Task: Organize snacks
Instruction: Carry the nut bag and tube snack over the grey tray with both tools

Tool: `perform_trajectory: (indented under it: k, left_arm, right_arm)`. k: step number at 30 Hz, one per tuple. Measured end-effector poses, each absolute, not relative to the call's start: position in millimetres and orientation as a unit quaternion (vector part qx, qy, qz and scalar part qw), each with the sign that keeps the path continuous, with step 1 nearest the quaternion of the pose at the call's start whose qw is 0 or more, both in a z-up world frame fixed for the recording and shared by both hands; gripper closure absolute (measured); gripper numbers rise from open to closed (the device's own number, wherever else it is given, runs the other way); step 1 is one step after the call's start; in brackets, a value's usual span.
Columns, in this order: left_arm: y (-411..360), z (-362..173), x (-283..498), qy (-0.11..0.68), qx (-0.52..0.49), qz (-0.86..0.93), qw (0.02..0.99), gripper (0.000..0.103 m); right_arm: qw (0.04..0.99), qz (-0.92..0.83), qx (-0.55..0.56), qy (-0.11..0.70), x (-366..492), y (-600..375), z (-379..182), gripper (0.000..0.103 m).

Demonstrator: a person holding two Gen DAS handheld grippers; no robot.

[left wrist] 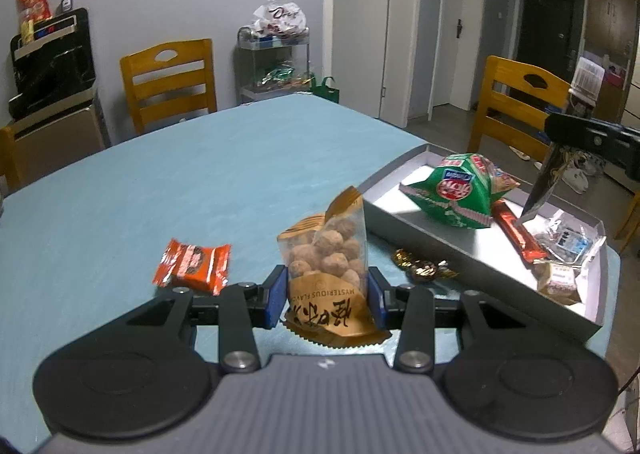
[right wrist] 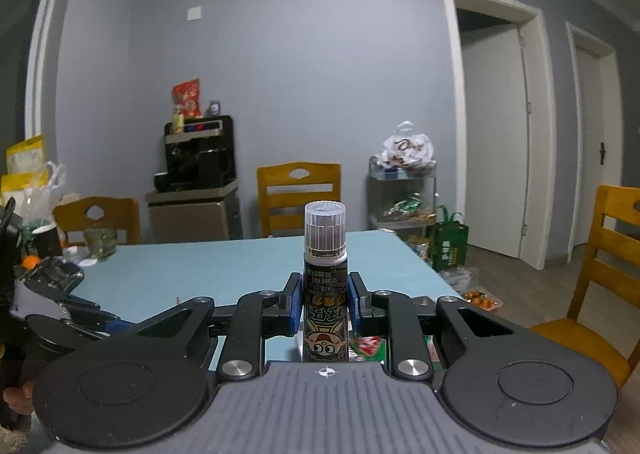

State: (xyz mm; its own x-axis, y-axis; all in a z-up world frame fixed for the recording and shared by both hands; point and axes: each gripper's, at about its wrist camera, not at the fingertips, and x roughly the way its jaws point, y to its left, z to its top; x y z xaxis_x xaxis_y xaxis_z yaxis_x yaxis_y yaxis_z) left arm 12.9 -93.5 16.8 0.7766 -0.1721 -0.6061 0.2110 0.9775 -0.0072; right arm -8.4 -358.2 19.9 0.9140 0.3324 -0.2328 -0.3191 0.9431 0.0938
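My left gripper (left wrist: 328, 288) is shut on a clear-fronted tan bag of round brown snack balls (left wrist: 328, 258), held upright above the blue tablecloth (left wrist: 200, 182). An orange wrapped snack (left wrist: 192, 261) lies left of it and gold-wrapped candies (left wrist: 420, 265) lie to its right. A grey tray (left wrist: 424, 230) at the right holds a green bag (left wrist: 456, 190), a red bar (left wrist: 518, 232), a clear packet (left wrist: 568, 238) and a small tan packet (left wrist: 558, 281). My right gripper (right wrist: 325, 304) is shut on a small dark bottle with a clear cap (right wrist: 325, 254), upright; in the left wrist view it hangs over the tray (left wrist: 536, 194).
Wooden chairs (left wrist: 170, 82) (left wrist: 516, 98) stand around the table. A black machine (left wrist: 52, 58) on a cabinet and a wire rack with bags (left wrist: 276, 62) line the far wall. The table's right edge lies just past the tray. Cups and clutter (right wrist: 48, 246) sit on the table's left side.
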Motion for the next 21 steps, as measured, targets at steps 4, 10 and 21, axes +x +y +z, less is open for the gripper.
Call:
perform_trajectory:
  k: [4, 10, 21]
  left_arm:
    - [-108.0, 22.7, 14.7, 0.311, 0.041, -0.115, 0.942, 0.064]
    - [-135.8, 25.3, 24.1, 0.309, 0.054, -0.140, 0.939, 0.064]
    - [-210.5, 17.2, 41.4, 0.302, 0.103, -0.200, 0.926, 0.064]
  right_arm:
    - [0.981, 0.148, 0.034, 0.123, -9.2, -375.7, 15.4, 0.078]
    - [0.983, 0.123, 0.045, 0.129, -9.9, -398.8, 8.2, 0.078]
    - [0.983, 0.088, 0.070, 0.143, -11.7, -439.7, -6.4, 0.078]
